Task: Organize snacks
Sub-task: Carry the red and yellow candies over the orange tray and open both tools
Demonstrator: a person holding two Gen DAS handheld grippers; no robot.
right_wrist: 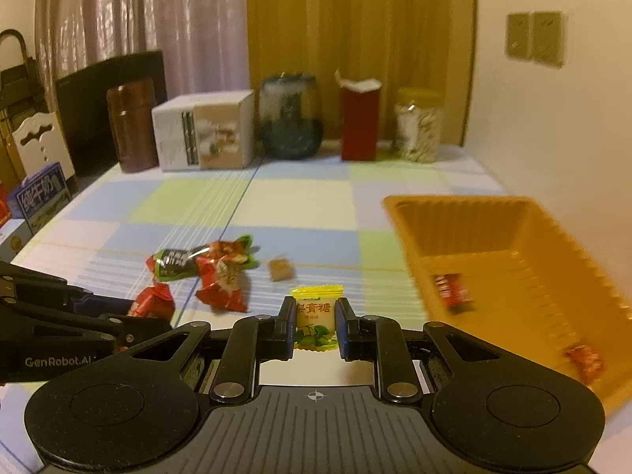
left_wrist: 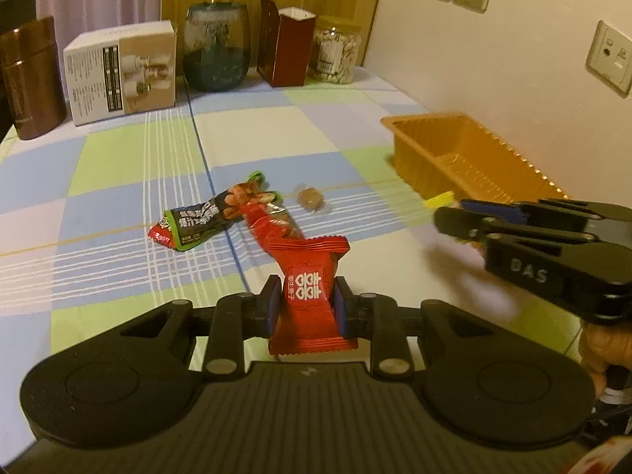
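Motion is blurring the tray (right_wrist: 399, 203) and its two red candies. The left gripper (left_wrist: 305, 301) is pinching a red candy (left_wrist: 306, 296) upright; the right gripper (right_wrist: 316, 322) is pinching a yellow candy (right_wrist: 316, 312) upright, near the tray.

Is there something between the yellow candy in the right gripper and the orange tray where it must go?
Nothing visible blocks it. The right gripper holds the yellow candy, and only bare tablecloth lies between it and the orange tray.
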